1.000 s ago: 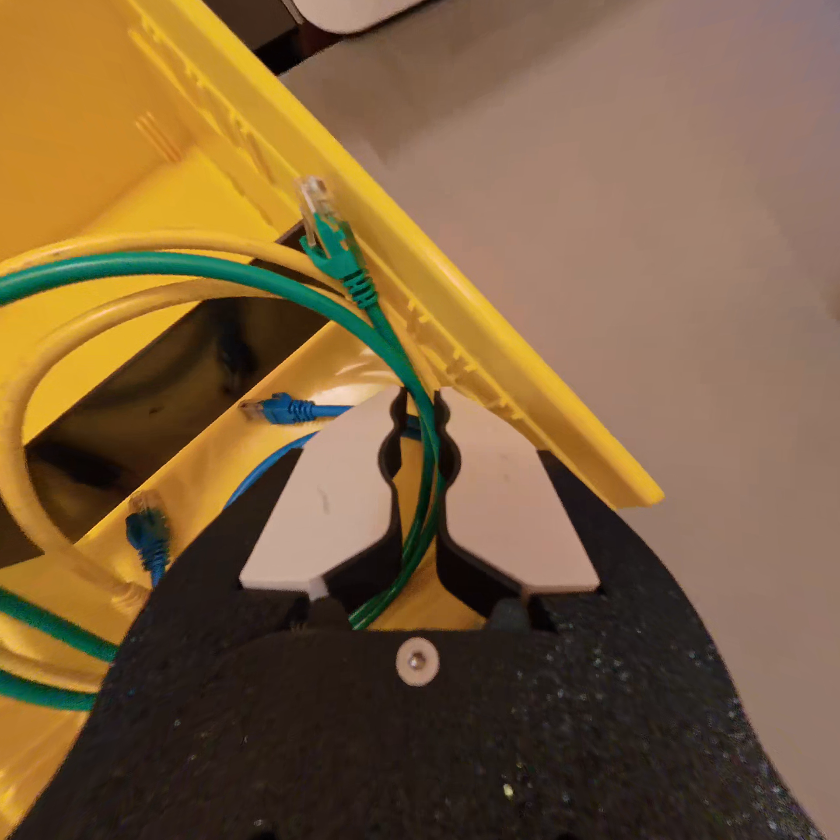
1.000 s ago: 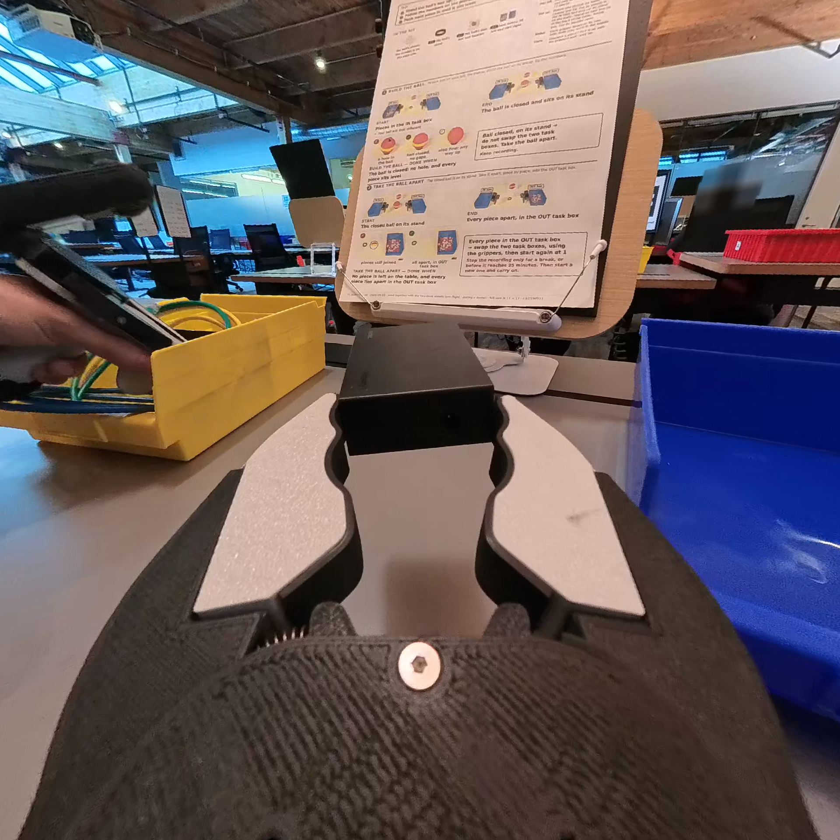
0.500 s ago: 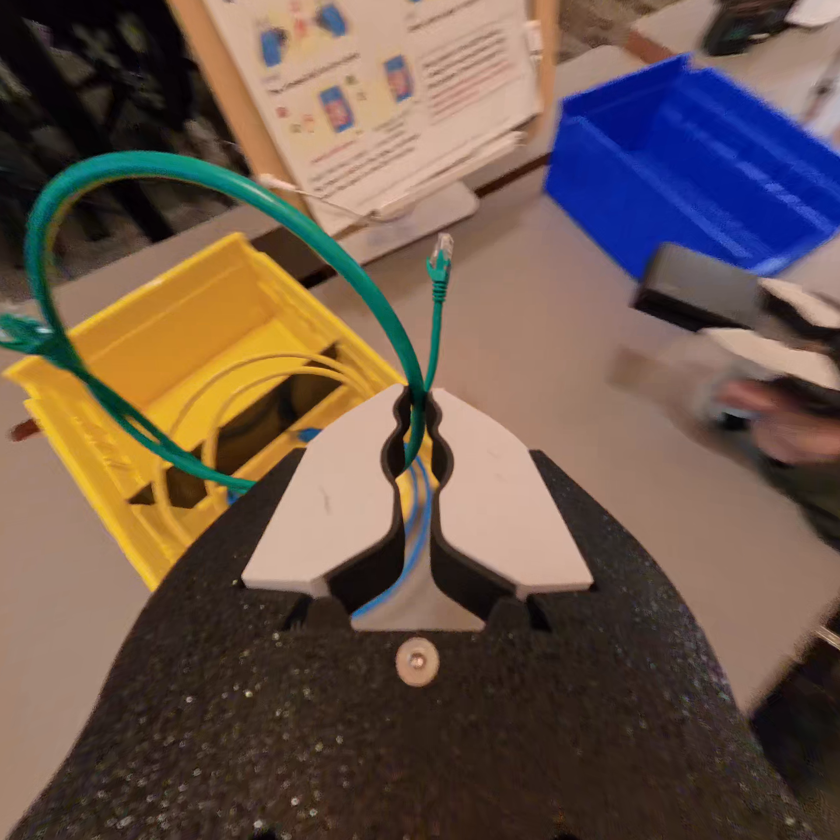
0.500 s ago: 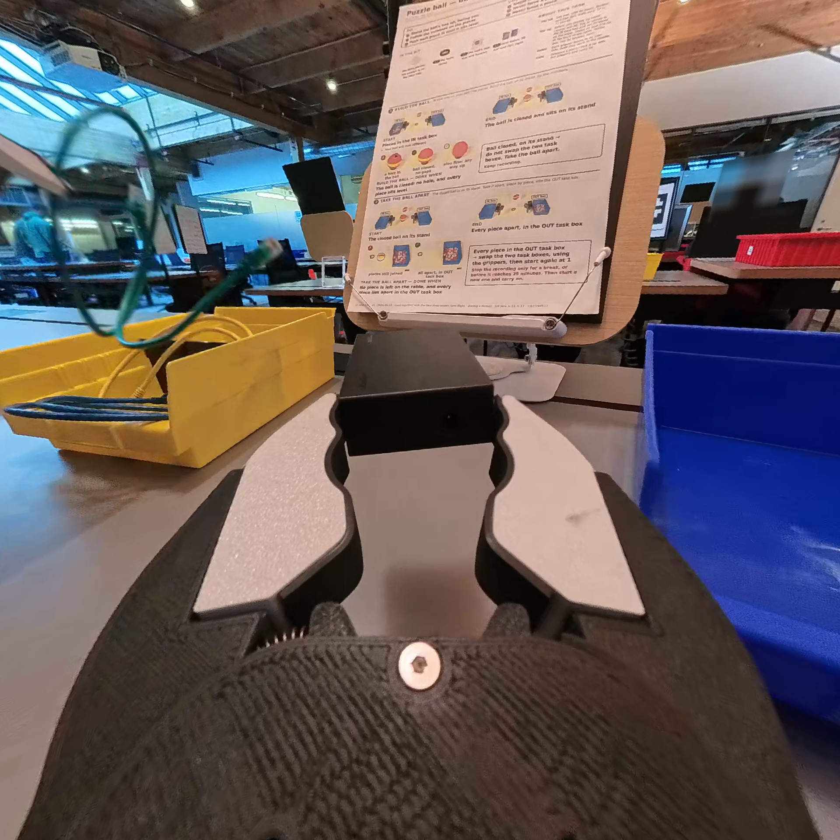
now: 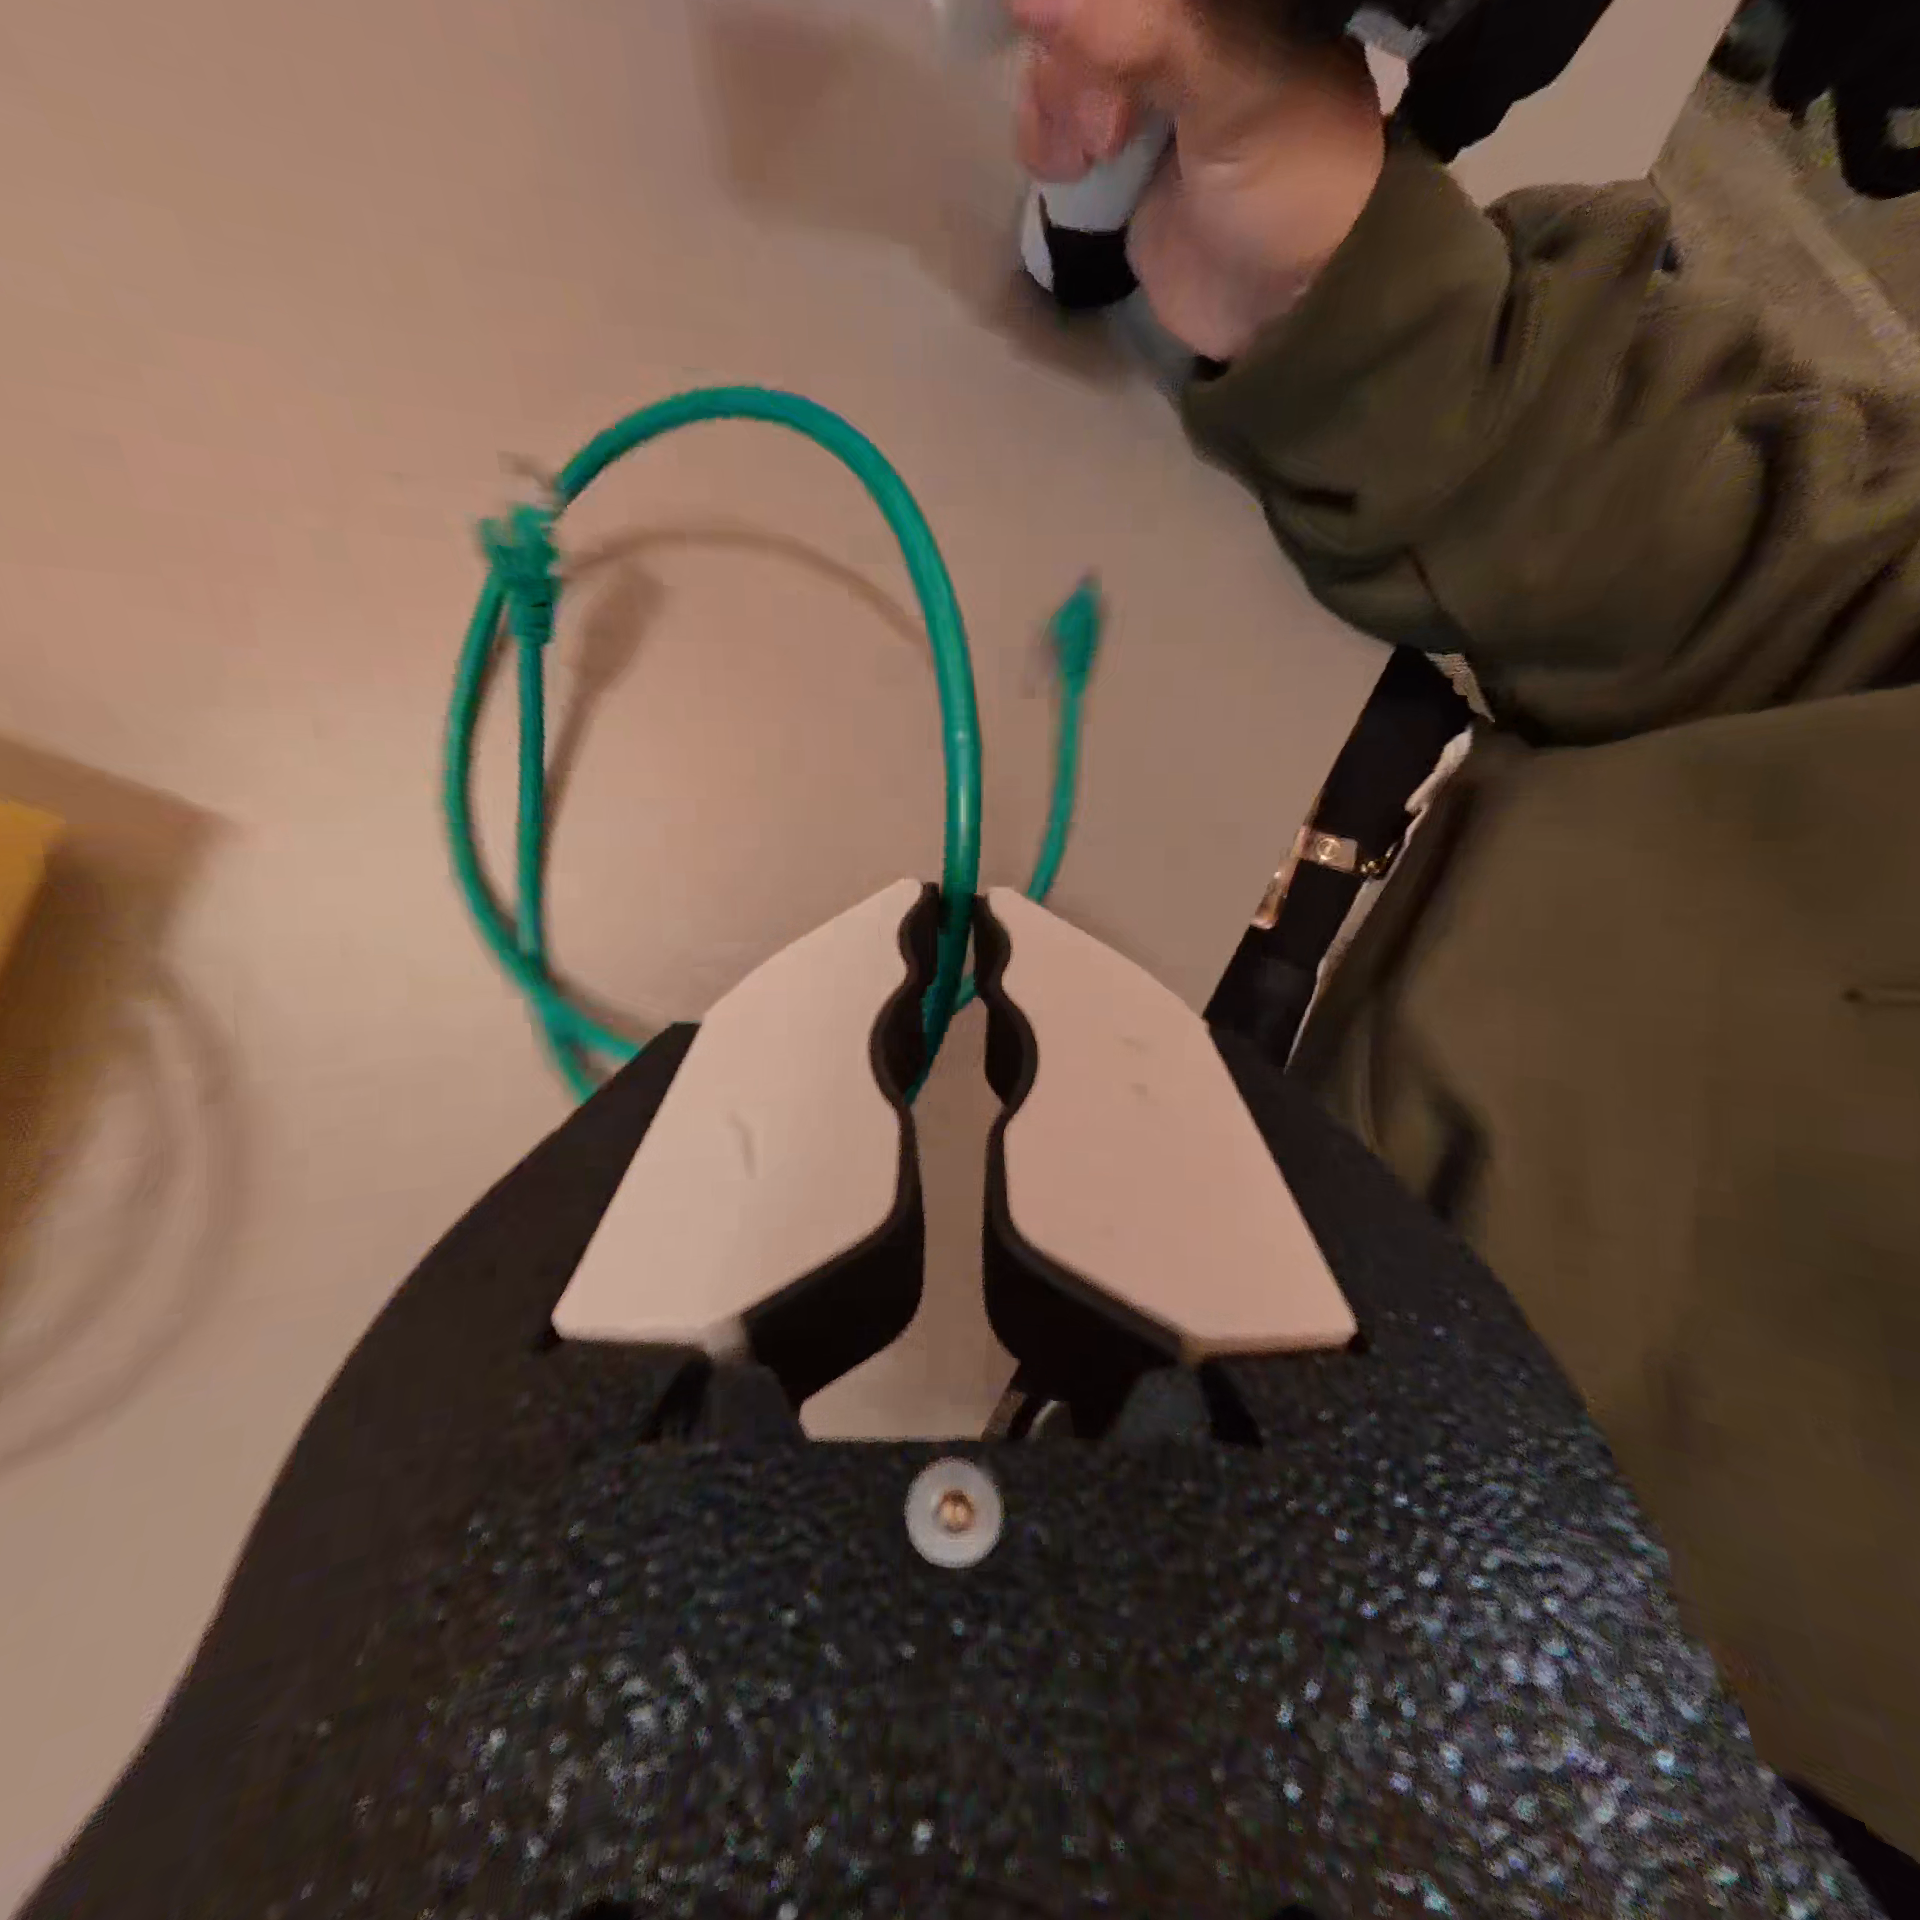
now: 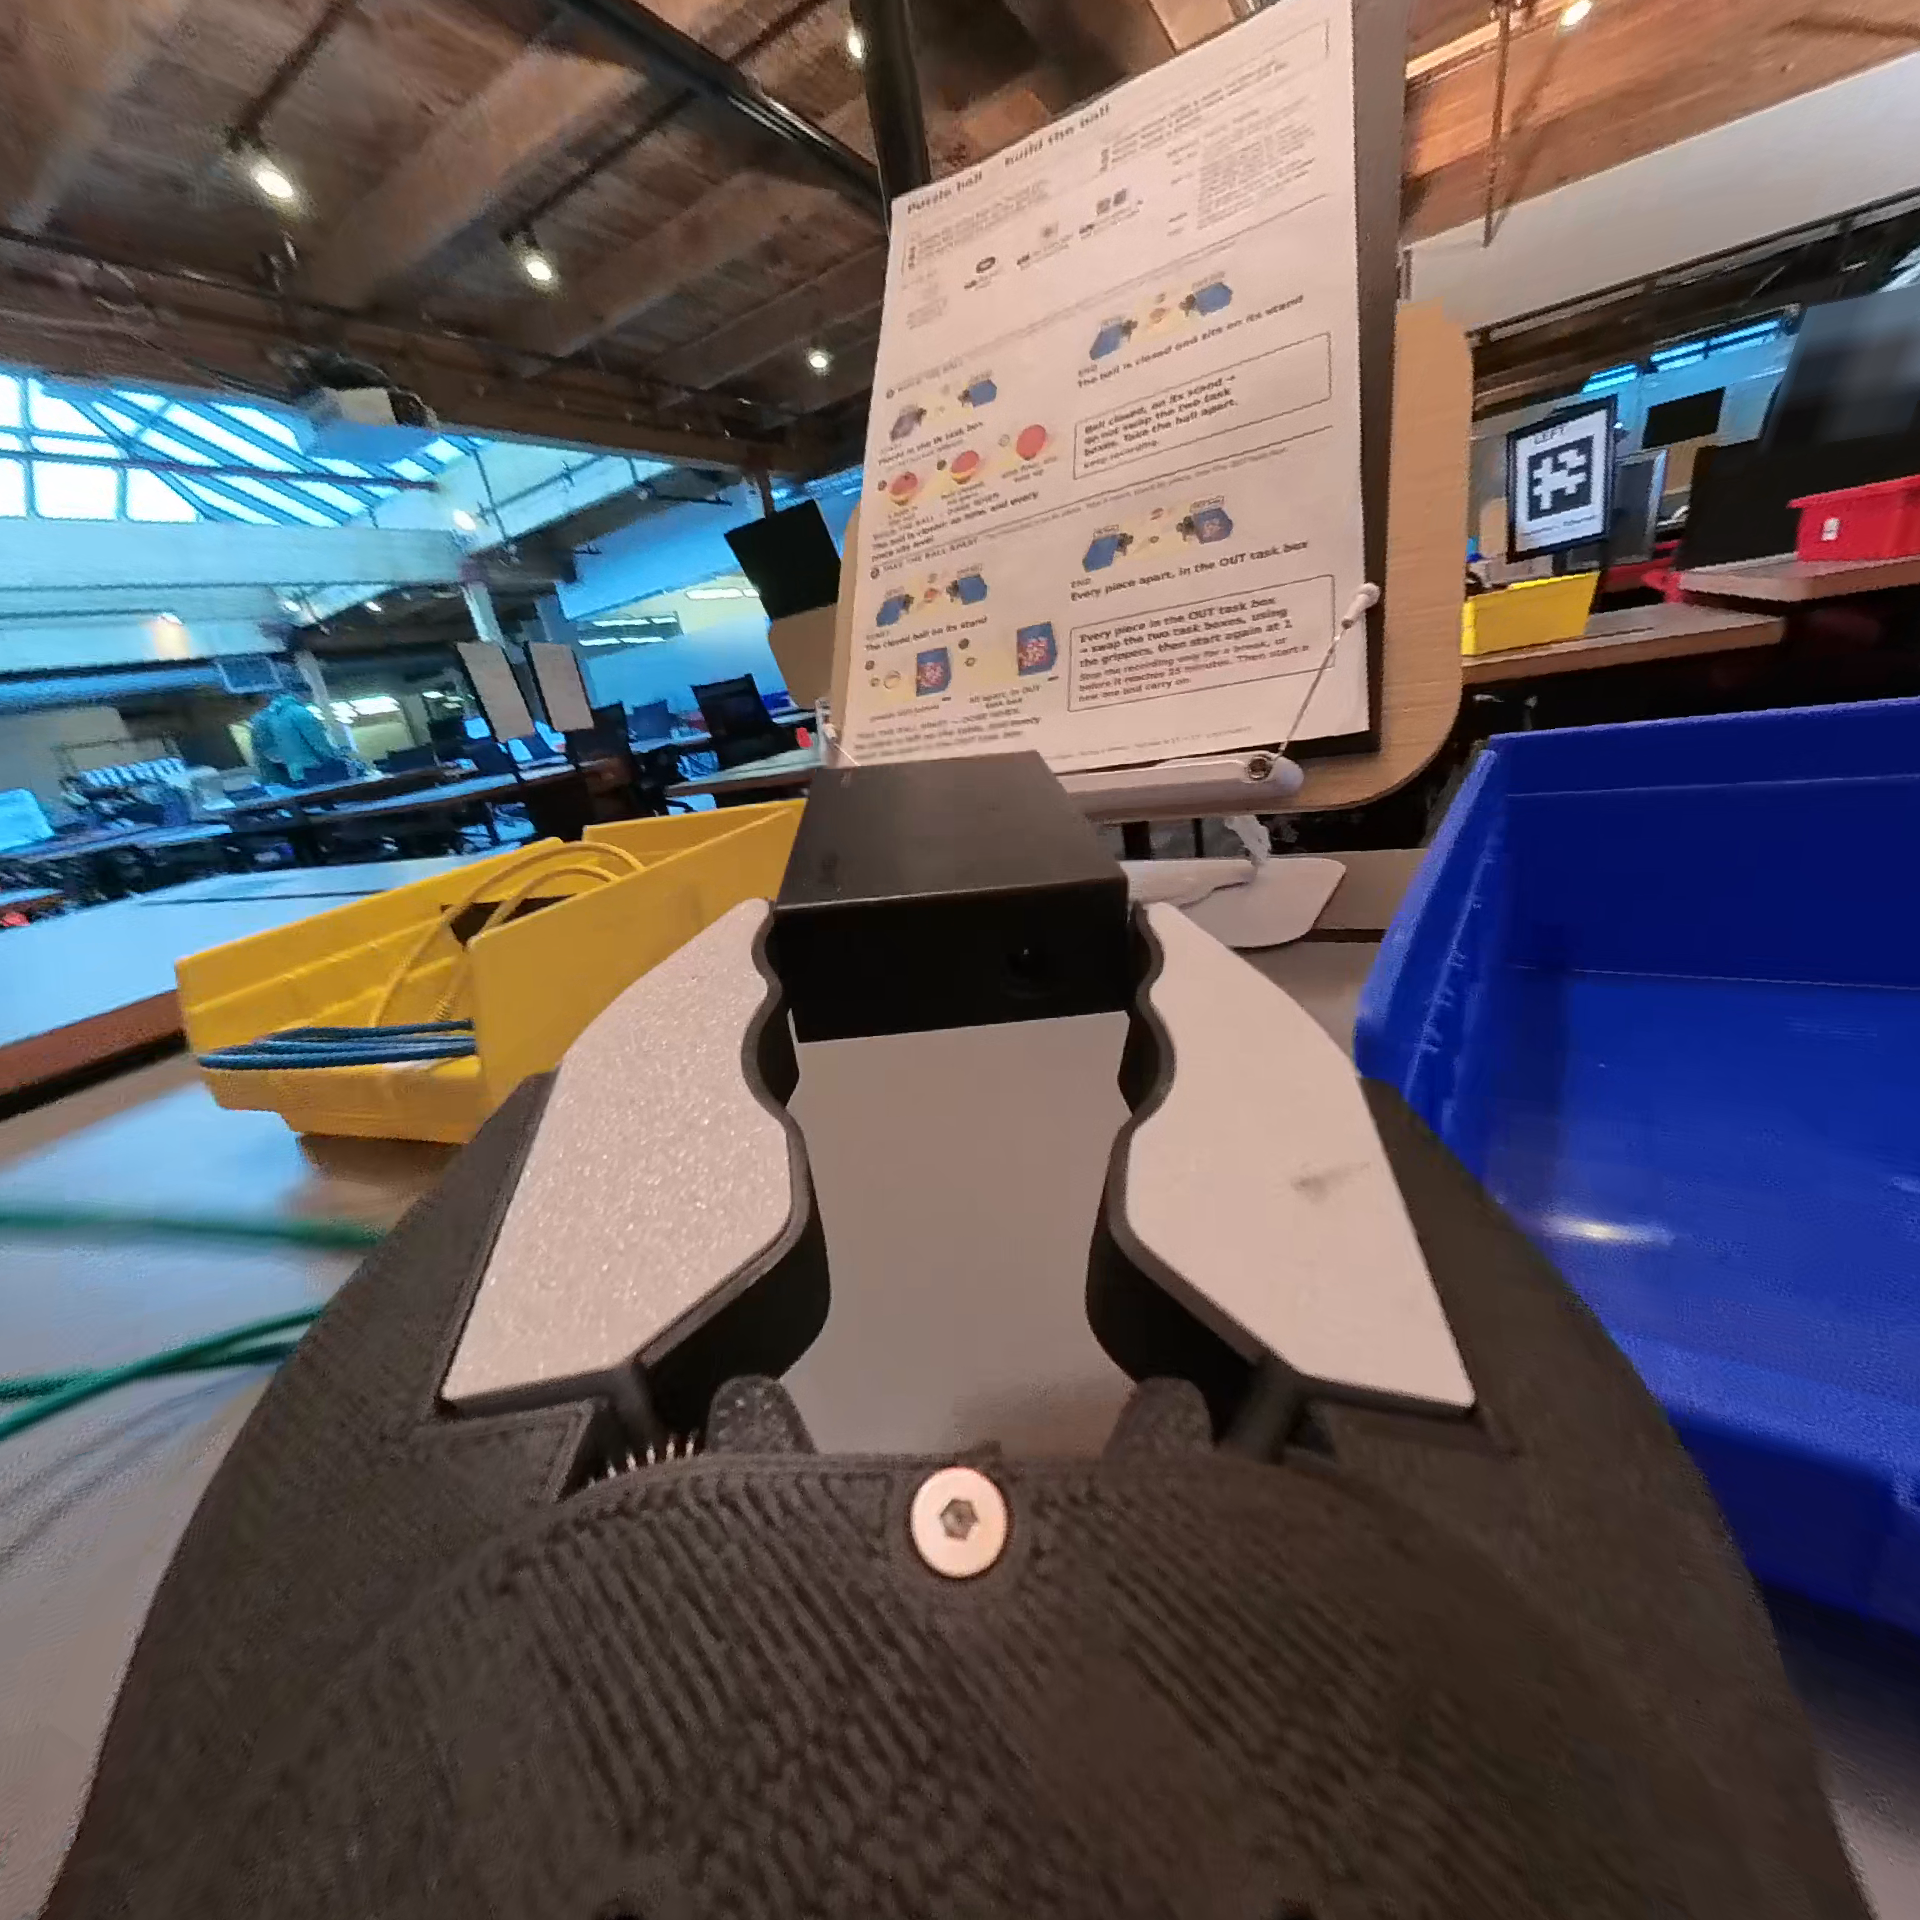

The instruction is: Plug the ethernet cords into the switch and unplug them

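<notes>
Pinching the green ethernet cord (image 5: 961,790) mid-length, your left gripper (image 5: 954,904) has its jaws pressed onto the cable (the plug (image 5: 1072,636) dangles free beyond, so it may swing and miss a port). Your right gripper (image 6: 951,935) clamps the black switch (image 6: 940,894) by its near end, long axis running away from you toward the instruction board (image 6: 1122,436); the ports are hidden.

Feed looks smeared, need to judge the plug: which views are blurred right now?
Left wrist view: motion blur smears the green ethernet cord, its plug and the hand. Right wrist view: the black switch is fairly sharp, edges soft.
</notes>
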